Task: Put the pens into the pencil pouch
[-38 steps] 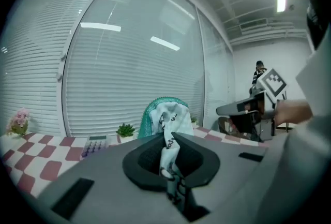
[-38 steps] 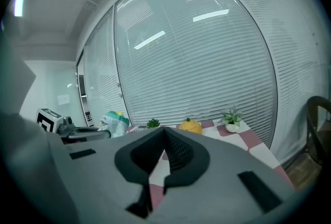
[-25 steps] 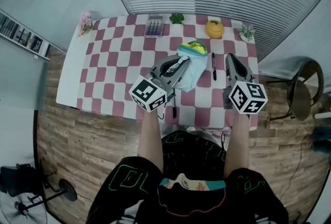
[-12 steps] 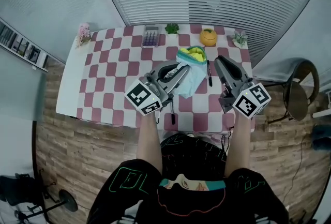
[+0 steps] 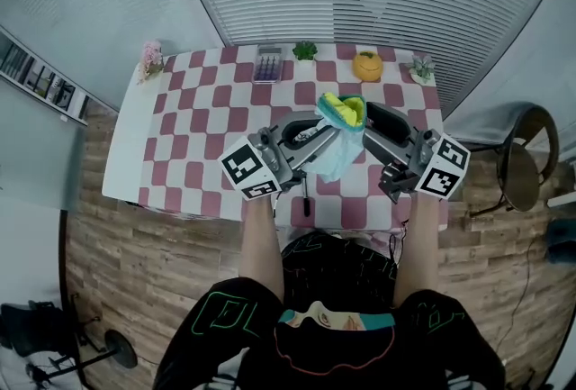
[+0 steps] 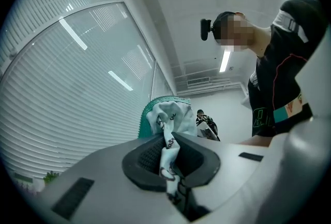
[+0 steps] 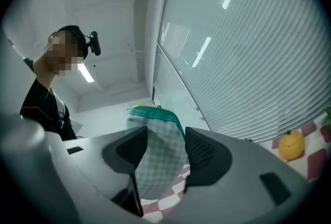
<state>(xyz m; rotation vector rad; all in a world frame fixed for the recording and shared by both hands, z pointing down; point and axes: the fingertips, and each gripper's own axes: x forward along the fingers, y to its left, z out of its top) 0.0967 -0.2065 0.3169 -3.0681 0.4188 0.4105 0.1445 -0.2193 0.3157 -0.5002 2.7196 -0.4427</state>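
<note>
A light blue checked pencil pouch [image 5: 338, 145] with a green and yellow mouth hangs above the checkered table [image 5: 207, 113]. My left gripper [image 5: 320, 134] is shut on its cloth; the left gripper view shows the fabric [image 6: 168, 123] pinched between the pads of the left gripper [image 6: 168, 154]. My right gripper [image 5: 369, 114] stands at the pouch's right side with its jaws opening. In the right gripper view the pouch [image 7: 158, 132] sits between the spread fingers of the right gripper [image 7: 163, 149], which do not press on it. A dark pen-like thing [image 5: 306, 202] lies near the table's front edge.
Along the table's far edge stand a calculator [image 5: 268, 64], a small green plant [image 5: 305, 49], a yellow fruit-shaped object [image 5: 367, 66], another small plant [image 5: 422, 68] and pink flowers [image 5: 150, 57]. A chair [image 5: 522, 158] stands right of the table.
The left gripper has raised the pouch off the table. The right gripper swung left to the pouch and its jaws spread. The pen that lay right of the pouch is now hidden.
</note>
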